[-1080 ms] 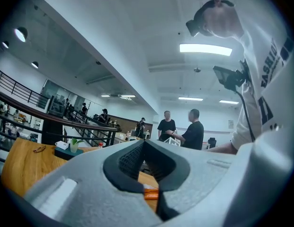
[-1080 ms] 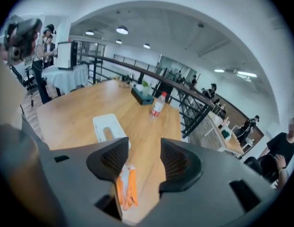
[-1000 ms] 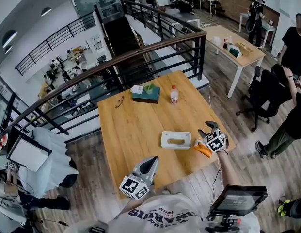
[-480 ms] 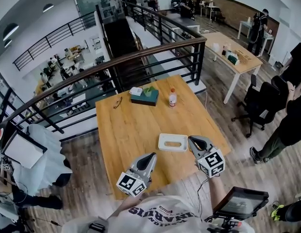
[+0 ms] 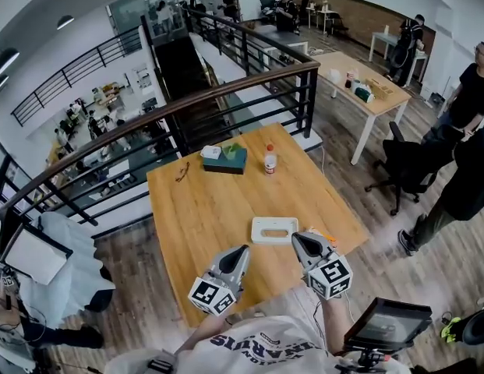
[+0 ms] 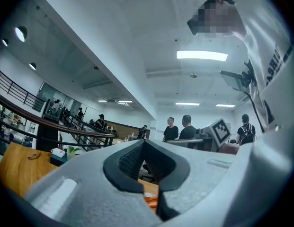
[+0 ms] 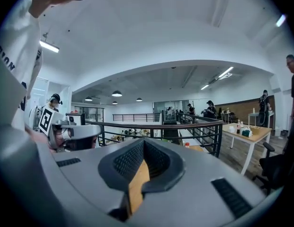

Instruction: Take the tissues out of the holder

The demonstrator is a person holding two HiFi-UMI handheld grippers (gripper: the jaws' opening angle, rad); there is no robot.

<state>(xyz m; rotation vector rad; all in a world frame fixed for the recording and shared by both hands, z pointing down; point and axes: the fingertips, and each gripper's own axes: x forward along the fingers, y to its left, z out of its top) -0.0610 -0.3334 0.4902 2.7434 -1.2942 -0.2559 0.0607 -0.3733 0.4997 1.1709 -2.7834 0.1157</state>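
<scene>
One white rectangular plastic tissue holder (image 5: 274, 229) lay flat on the light wooden table (image 5: 196, 209), in the near half and toward the right side. Its long axis ran left to right across the head view, roughly parallel to the near table edge. The oval slot (image 5: 278, 227) in its top face ran along the same axis and faced up. No tissue could be made out in the slot.

Just right of the holder, near the table's right edge, lay a flat orange packet (image 5: 323, 234), partly covered by the right gripper (image 5: 296, 238).

The right gripper's jaws were closed tip to tip with nothing between the pads. In the head view its tip sat at the holder's near right corner; contact could not be judged.

The left gripper (image 5: 243, 250) hung over the near table edge, left of the holder and apart from it. Its jaws were likewise pressed together and empty.

Both grippers pointed away from the person, across the table.

At the far end of the table stood a dark teal tissue box (image 5: 227, 160) with a small white object (image 5: 210, 152) on its left end. A small clear bottle with a red cap (image 5: 270, 160) stood upright just right of the box. A pair of glasses (image 5: 181, 171) lay to its left.
</scene>
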